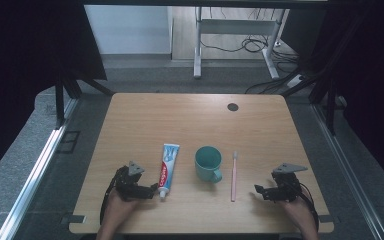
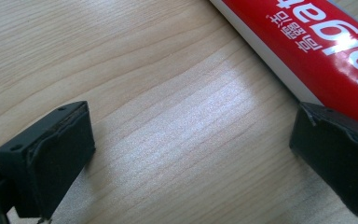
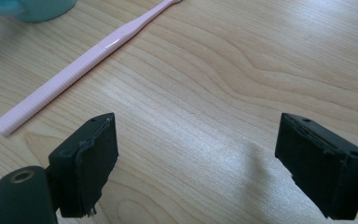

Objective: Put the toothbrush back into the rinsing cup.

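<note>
Toothpaste tube (image 1: 168, 168) lies untouched beside the wide-open left gripper (image 1: 152, 189); right gripper (image 1: 258, 191) is spread too; grasping seems next.

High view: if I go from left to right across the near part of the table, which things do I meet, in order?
left gripper → toothpaste tube → teal mug → pink toothbrush → right gripper

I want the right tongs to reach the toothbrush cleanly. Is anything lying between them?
No. In the right gripper view, bare wood lies between the open right tongs and the pink toothbrush; the high view agrees.
</note>
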Available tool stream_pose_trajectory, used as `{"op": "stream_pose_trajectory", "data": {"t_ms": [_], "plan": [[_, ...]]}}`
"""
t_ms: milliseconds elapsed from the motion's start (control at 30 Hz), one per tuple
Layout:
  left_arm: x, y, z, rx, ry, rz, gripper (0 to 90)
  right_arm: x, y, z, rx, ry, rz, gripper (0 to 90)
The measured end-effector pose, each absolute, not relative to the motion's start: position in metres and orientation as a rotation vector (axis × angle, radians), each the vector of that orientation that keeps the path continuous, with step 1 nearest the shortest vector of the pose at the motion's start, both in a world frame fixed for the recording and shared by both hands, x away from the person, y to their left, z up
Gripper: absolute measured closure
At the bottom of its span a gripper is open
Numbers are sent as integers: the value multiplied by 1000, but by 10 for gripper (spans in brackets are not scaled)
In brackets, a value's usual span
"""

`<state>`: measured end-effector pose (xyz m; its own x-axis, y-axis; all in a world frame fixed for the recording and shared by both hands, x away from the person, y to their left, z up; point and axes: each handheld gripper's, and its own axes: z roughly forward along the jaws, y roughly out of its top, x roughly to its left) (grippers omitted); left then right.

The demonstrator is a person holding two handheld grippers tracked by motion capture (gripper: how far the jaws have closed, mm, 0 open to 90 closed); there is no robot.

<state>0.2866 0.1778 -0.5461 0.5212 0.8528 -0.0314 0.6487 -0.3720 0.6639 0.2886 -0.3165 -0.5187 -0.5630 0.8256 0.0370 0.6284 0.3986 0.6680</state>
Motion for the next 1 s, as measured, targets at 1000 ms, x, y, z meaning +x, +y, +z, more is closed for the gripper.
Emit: {"op": "stream_pose_trajectory", "data": {"t_ms": [1000], "plan": [[287, 178, -546, 2140, 1216, 424, 0, 303, -294, -510, 1223, 2455, 836, 131]]}}
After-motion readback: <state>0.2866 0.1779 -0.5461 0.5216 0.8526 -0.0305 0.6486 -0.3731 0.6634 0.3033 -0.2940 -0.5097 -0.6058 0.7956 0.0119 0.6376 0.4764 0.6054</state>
